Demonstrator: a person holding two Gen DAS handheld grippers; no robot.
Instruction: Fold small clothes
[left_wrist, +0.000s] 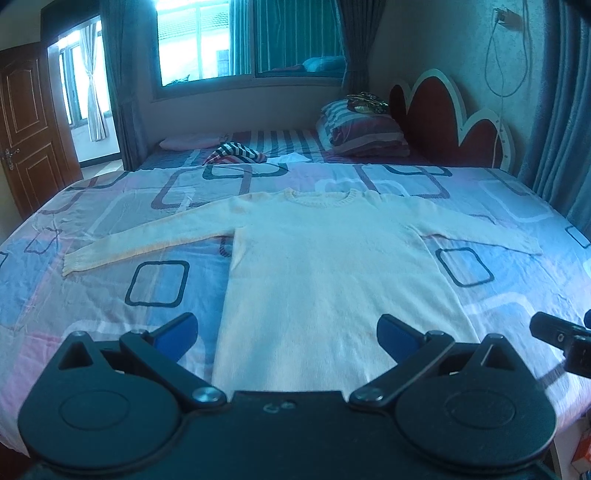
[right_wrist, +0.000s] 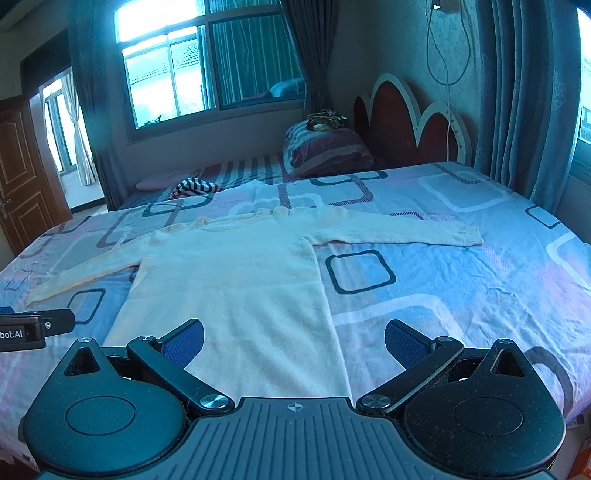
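We see a cream sweater (left_wrist: 332, 280) that lies flat on the bed (left_wrist: 110, 295), front side down or up we cannot tell, with the collar (left_wrist: 325, 195) far from us and the hem close to us. Both sleeves are stretched out to the sides: the left sleeve (left_wrist: 147, 243) goes toward the door side, and the right sleeve (right_wrist: 399, 230) goes toward the curtain side. The body looks smooth, with no fold in it.

We hold the left tongs (left_wrist: 288, 336) above the hem, near its left corner. They are wide open and they hold nothing. We hold the right tongs (right_wrist: 293, 343) above the right corner of the hem, also wide open and empty. In each wrist view the other tool shows at the edge, so the two tongs are side by side and a little apart.

In our judgement, the folding has not yet begun; this is the step just before the first grasp. For the next move we probably need to choose one fold line. One sensible way is to take a sleeve at its cuff and bring it across the body, then the other sleeve. Another way is to pinch both hem corners and carry them up to the collar. In both cases the tongs must come down to the fabric and close on the knit only, not on the bed sheet under it, because the sheet is thin and wrinkled here.
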